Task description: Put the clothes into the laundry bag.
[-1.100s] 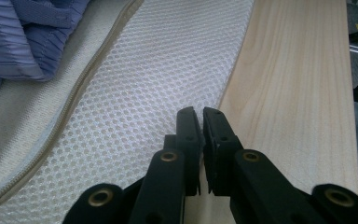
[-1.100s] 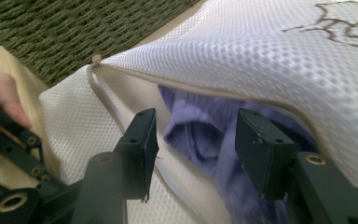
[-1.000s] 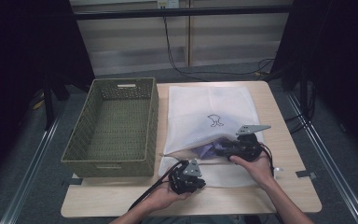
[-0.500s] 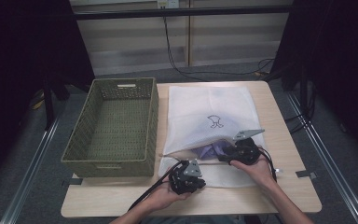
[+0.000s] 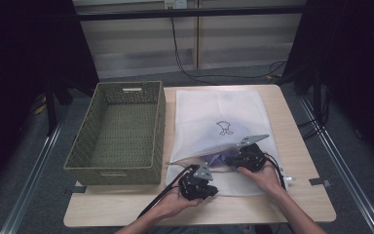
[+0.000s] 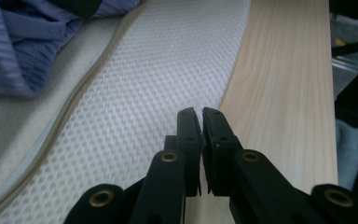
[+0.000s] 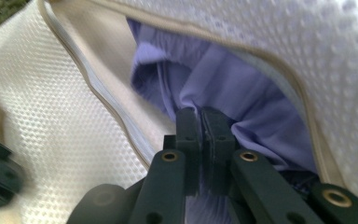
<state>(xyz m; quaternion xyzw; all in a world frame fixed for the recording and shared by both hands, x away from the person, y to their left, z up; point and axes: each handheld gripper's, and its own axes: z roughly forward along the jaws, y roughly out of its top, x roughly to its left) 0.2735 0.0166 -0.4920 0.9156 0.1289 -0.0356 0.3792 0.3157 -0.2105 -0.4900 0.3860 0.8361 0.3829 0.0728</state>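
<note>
The right gripper has just been closing and now pinches the purple garment inside the mouth of the white mesh bag, ready, I judge, to draw it out. The left gripper is closed on the bag's near edge, holding it down beside the green basket.

The laundry bag is white mesh cloth with a dimpled, honeycomb-like weave, matt, edged with a smooth beige zipper band. The garment in its mouth is soft lilac cloth, finely ribbed in places (the left gripper view shows the ribs best). The table is pale wood with a straight grain and a satin finish. The basket is olive woven wicker, rough. The right tool has matt black plastic jaws with brass-coloured rivets.
</note>
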